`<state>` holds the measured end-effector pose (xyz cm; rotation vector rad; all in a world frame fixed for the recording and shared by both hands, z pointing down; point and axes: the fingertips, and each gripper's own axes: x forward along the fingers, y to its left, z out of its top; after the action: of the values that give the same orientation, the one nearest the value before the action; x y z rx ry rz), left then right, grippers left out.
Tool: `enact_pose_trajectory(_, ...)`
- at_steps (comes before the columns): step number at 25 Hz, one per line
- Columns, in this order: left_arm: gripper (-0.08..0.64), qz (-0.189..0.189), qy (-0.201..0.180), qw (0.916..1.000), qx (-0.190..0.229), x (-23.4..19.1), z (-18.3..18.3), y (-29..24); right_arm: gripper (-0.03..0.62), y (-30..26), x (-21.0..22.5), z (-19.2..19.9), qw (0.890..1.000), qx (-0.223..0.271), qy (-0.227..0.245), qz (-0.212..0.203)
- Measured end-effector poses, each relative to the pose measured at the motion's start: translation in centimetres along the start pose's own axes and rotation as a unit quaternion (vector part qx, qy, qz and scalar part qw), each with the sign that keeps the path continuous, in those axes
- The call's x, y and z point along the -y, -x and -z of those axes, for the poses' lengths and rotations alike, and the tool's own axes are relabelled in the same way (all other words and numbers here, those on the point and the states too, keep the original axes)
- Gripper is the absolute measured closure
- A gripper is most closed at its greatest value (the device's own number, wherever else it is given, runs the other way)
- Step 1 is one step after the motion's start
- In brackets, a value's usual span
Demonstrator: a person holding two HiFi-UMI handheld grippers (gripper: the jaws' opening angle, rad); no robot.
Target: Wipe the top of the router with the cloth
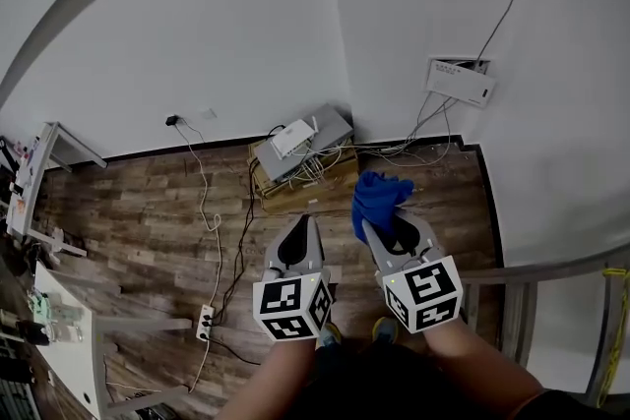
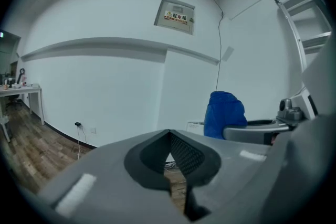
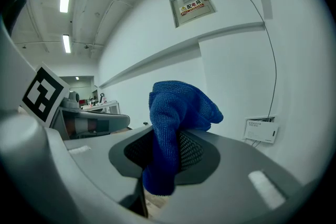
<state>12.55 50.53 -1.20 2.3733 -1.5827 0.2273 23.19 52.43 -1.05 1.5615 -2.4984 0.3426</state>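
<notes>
**Desk:** Where's the router?

**Me:** On my head view the router [image 1: 293, 139] is a white slab lying on a grey unit [image 1: 332, 126]. That unit sits on a low brown box [image 1: 285, 180] on the floor, in the corner of the room, with cables [image 1: 317, 168] tangled round it. Neither of my grippers touches it.

**Desk:** And the cloth?

**Me:** The blue cloth [image 1: 380, 197] is in my right gripper [image 1: 391, 229]. In the right gripper view the jaws are clamped on it: one fold hangs down between the pads and the rest bunches up above the tips. It's held up in the air, apart from the router. On the head view it shows just on my side of the brown box.

**Desk:** Left side?

**Me:** My left gripper [image 1: 306, 219] is just beside the right one, about level with it. In the left gripper view its jaws meet at the tips with nothing between them. Only a narrow slit shows further back, with the floor visible through it. That view also catches the cloth, off to the right above the other gripper's grey jaw.

**Desk:** Around you?

**Me:** Wood floor [image 1: 138, 211], a white power strip [image 1: 205, 320] off to my left, a cord running from it toward the wall. There's a white wall box [image 1: 460, 82] on the right-hand wall with wires trailing down to the corner, and a white table [image 1: 61, 349] at the left edge.
</notes>
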Motion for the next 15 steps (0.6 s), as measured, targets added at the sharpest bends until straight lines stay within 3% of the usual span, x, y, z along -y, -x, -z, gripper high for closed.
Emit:
enact_pose_trajectory(5, 0.560, -0.008, -0.003, 0.9999, -0.013, -0.2, 1.4, -0.4, 0.474, -0.9, 1.2, 1.6, 1.000, -0.013, 0.001, -0.003)
enact_pose_trajectory(11, 0.560, -0.038, 0.024, 0.9989, 0.009, -6.5, 0.7, -3.7, 0.474, -7.4, 0.7, 1.6, 0.999, -0.021, 0.024, -0.021)
enact_pose_trajectory(15, 0.560, -0.032, 0.051, 0.9981, 0.009, -11.9, 0.9, -9.3, 0.474, -14.6, 0.6, 1.5, 0.998, -0.038, 0.041, -0.025)
